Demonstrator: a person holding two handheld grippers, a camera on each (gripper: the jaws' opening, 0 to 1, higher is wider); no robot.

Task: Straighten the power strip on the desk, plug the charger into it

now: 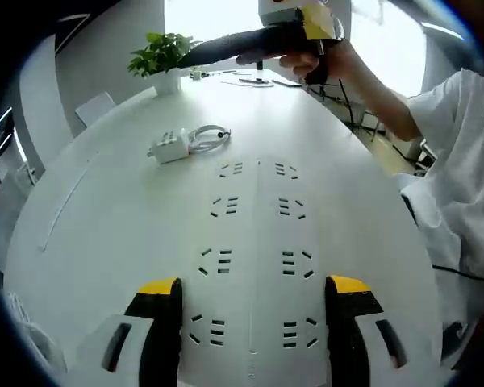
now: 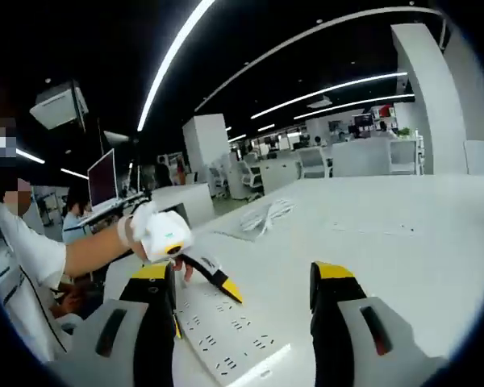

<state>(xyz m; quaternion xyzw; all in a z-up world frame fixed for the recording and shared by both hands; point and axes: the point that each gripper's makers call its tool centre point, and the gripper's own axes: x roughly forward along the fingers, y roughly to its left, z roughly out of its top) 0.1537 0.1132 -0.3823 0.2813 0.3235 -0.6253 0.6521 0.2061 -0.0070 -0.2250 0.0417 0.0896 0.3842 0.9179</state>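
Straightening stage. The power strip (image 1: 254, 266) lay flat on the desk (image 1: 105, 226), running between the spread, empty jaws of the left gripper (image 1: 254, 294). The right gripper (image 2: 244, 282) was likewise spread and empty above 1 end. The charger (image 1: 171, 146) rested well beyond; fetching it would probably follow.

one white power strip (image 1: 254, 258) is counted on the desk (image 1: 105, 234), with eight sockets seen in two columns of four in the left gripper view. one white charger (image 1: 169, 146) with one coiled cable (image 1: 210, 138) is counted. one potted plant (image 1: 163, 55) is seen at the far end. two grippers are counted: the left gripper (image 1: 254, 294) and the right gripper (image 2: 242, 278).
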